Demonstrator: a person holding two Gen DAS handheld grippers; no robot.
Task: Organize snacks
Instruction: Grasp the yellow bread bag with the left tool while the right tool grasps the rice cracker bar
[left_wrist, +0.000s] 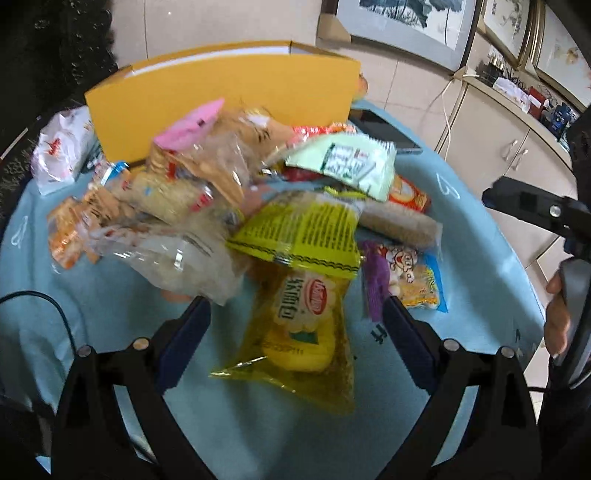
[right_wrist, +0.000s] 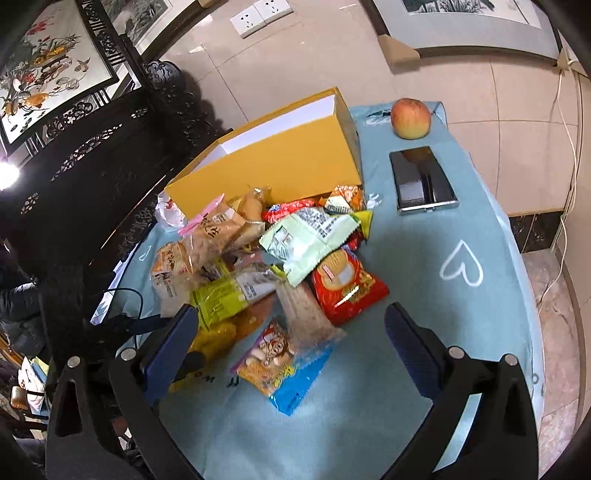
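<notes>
Standing open yellow box (right_wrist: 280, 162) (inside hidden), snack pile (right_wrist: 266, 251) beside

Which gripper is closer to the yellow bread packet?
Left. The left gripper is open around the yellow bread packet; the right gripper hangs open farther right.

left wrist: low, close over snack pile (left_wrist: 236, 206), facing box (left_wrist: 221, 99)
right wrist: higher, further back, right of pile (right_wrist: 266, 258), facing box (right_wrist: 266, 162)
shared: pile, box, phone (right_wrist: 423, 181) right of box, blue cloth (right_wrist: 424, 258)
</notes>
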